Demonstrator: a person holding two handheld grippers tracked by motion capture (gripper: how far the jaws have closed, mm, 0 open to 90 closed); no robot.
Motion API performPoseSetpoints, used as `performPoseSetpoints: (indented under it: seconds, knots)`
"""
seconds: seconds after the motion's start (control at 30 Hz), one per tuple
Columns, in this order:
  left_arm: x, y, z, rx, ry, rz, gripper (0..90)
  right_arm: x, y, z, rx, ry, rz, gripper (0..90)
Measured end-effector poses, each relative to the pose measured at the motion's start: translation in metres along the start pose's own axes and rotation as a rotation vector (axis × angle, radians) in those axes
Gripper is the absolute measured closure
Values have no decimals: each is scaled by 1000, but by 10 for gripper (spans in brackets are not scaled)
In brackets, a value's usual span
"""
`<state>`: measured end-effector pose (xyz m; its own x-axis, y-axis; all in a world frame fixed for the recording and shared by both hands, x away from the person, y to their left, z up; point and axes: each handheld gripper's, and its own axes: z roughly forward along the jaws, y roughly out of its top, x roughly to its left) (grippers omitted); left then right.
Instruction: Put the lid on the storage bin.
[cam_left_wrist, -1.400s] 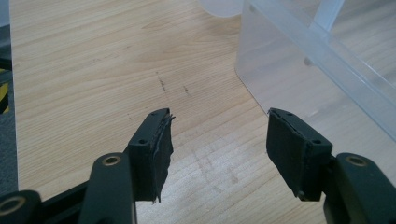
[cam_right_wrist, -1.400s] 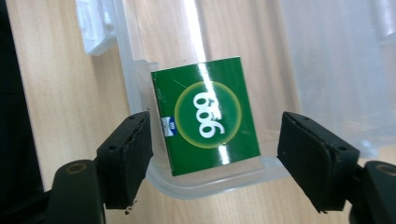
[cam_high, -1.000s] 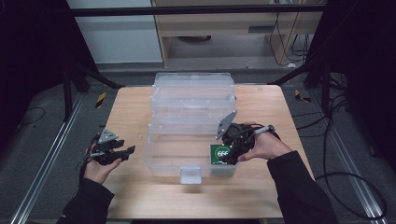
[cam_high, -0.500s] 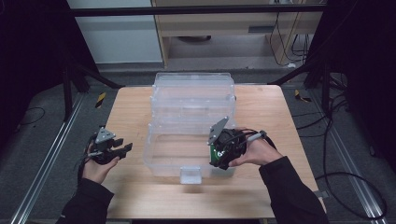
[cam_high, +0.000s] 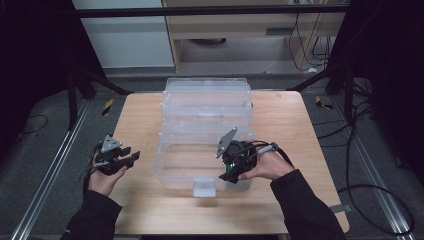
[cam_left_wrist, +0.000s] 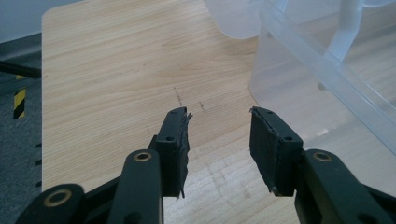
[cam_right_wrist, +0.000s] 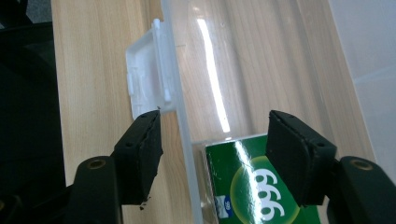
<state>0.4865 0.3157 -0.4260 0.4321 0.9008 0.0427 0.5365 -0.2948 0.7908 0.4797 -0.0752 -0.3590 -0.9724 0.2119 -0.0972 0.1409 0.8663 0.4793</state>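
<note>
High view has the right gripper (cam_high: 231, 172) down at the 4 o'clock corner of the clear plastic bin (cam_high: 170, 172), mid-counter (cam_high: 300, 125), and the green box (cam_right_wrist: 261, 186) is right there inside that corner, lying flat against the near wall. Right gripper view shows the jaws spread and just been closing, one pad outside the bin wall by the white latch (cam_right_wrist: 144, 84), the other over the box, neither pressing on anything yet. That box looks like light, stiff cardboard with a glossy, slightly slick face, so I'd judge a pinch across its narrow edges safest, firm but not crushing. Over at 8 o'clock the left gripper (cam_high: 125, 159) hovers above bare wood just beside the bin, jaws apart, also just been closing, with nothing between them in the left gripper view (cam_left_wrist: 219, 140).
</note>
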Motion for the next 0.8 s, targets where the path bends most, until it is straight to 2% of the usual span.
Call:
performPoseSetpoints:
  seconds: [0.1,0.8]
  knots:
    - [1,-1,0,-11,-5,-16,586,1,2,3,0,4,-4,381]
    - [2,-2,-1,-21,-6,-19,523,8,11,30,56,55,-33,428]
